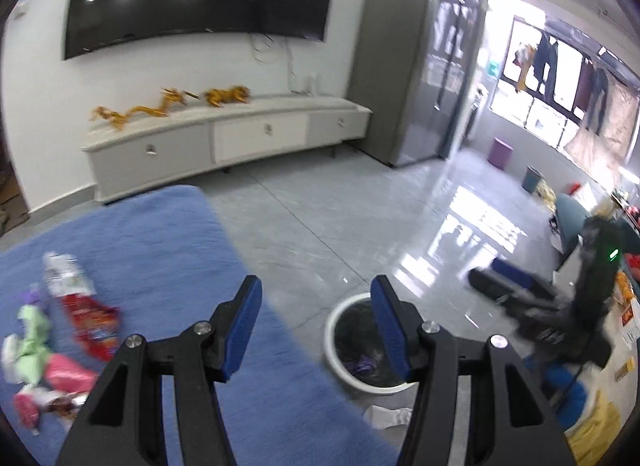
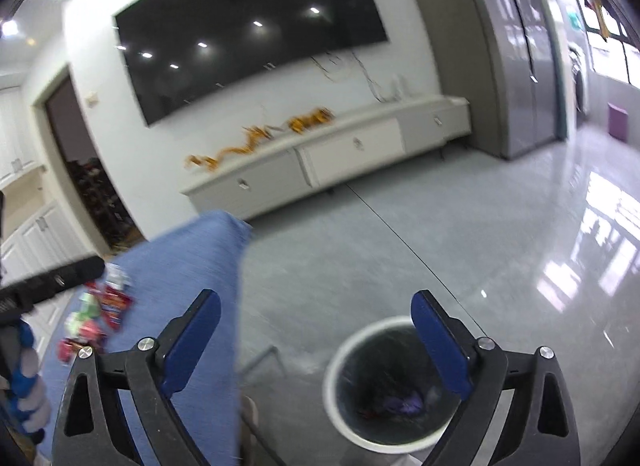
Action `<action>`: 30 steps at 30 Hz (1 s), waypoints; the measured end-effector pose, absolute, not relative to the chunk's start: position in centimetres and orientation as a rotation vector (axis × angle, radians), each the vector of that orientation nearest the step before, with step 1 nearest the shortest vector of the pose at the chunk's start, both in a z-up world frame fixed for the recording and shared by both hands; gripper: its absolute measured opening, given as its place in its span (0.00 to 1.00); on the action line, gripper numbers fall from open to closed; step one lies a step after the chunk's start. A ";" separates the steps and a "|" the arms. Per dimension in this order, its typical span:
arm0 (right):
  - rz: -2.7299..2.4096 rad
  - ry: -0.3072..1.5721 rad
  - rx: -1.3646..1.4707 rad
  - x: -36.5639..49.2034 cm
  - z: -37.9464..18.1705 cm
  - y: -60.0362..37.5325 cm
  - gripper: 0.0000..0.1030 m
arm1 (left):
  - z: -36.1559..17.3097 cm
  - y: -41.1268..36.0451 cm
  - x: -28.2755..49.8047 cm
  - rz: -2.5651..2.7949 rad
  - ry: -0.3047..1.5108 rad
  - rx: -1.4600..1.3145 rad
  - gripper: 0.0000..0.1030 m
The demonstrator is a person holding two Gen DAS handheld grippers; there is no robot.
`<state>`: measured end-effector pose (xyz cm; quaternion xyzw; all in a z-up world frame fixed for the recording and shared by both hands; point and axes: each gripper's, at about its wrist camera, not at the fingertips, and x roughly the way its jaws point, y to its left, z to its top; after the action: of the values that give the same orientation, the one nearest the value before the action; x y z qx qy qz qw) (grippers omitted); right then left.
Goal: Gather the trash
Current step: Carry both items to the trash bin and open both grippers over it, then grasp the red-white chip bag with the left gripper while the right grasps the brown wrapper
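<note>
Both tools hang in the air with nothing between their blue ribbed pads. The left hand-held gripper [image 1: 316,292] has its black, bolted fingers spread wide; ahead and to its left, crumpled wrappers [image 1: 60,330] lie scattered on the blue, cloth-covered surface [image 1: 160,250]: a glossy red packet, pale green and pink foil twists, a clear crinkled one. Just below and right of its right finger stands the round white bin [image 1: 340,350], lined with a dark bag, on the glossy grey tiled floor. A white scrap of paper [image 1: 386,416] lies on the floor beside the bin. The right hand-held gripper [image 2: 316,306] is likewise wide apart, the bin [image 2: 332,386] below its right finger, purple trash [image 2: 404,404] inside.
</note>
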<state>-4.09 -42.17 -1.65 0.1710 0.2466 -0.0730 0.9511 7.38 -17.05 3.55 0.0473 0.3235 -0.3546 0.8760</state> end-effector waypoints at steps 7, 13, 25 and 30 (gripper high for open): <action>-0.021 0.501 0.280 -1.9 3.6 -35.1 0.99 | 4.3 -4.3 8.6 -0.620 0.630 0.050 0.53; 0.092 0.611 0.157 2.0 3.5 -26.9 0.99 | 1.8 7.0 10.4 -0.457 0.654 -0.005 0.53; 0.399 0.834 -0.079 7.5 -3.0 -12.2 0.85 | -5.1 17.9 12.0 -0.329 0.793 -0.051 0.53; 0.477 0.884 -0.178 8.9 -5.3 -8.5 0.66 | -6.9 16.8 13.2 -0.376 0.835 -0.038 0.53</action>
<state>8.86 -8.47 -5.29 -0.0854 0.4232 0.2282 0.8726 13.24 16.79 -6.95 -0.0185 0.4030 -0.1815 0.8969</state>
